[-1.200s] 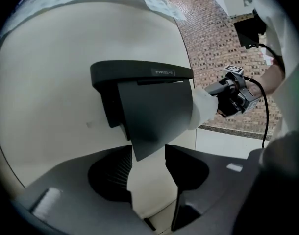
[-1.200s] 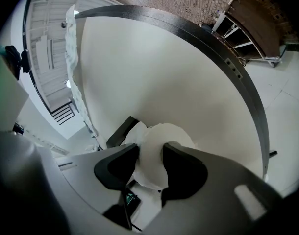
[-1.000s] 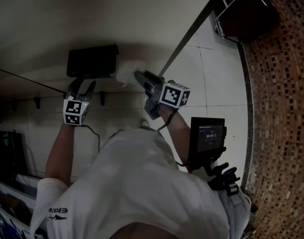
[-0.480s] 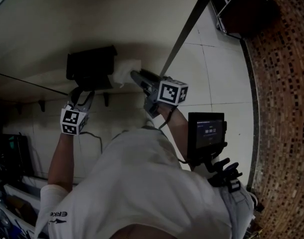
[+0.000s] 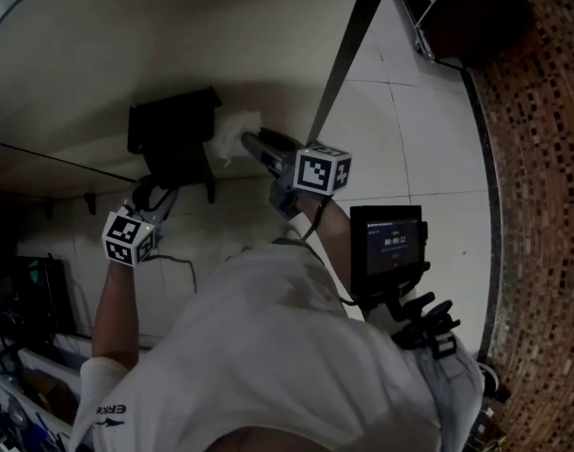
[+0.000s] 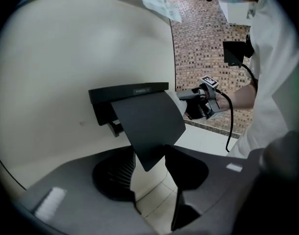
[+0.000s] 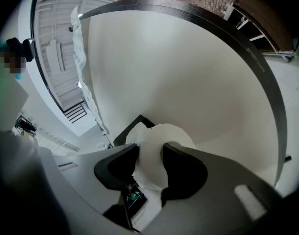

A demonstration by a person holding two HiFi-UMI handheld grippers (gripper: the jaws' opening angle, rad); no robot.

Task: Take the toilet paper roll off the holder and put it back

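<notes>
Right hand-held gripper (image 5: 250, 145) has its jaws clamped on the toilet paper roll (image 5: 232, 130). In the right gripper view (image 7: 149, 166) the two dark pads squeeze the white roll (image 7: 159, 143) from both sides at a middling width, and the paper bulges out above them. The roll sits right at the right end of the black wall-mounted holder (image 5: 172, 128), looking like it touches it. I honestly can't tell if it's on the spindle or just off it.

Left hand-held gripper (image 5: 153, 194) hangs just below the holder with its jaws apart and nothing gripped. In the left gripper view (image 6: 149, 176) the holder's (image 6: 132, 89) black flap (image 6: 148, 126) tilts outward, and its lower corner dips into the gap between the jaws, but neither pad presses on it. You can also spot a bit of the roll (image 6: 179, 104) peeking out past the flap's right edge, with the other gripper behind it.

The holder is fixed to a plain cream wall (image 5: 127, 45). Pale floor tiles (image 5: 409, 130) show off to the right in the head view.
</notes>
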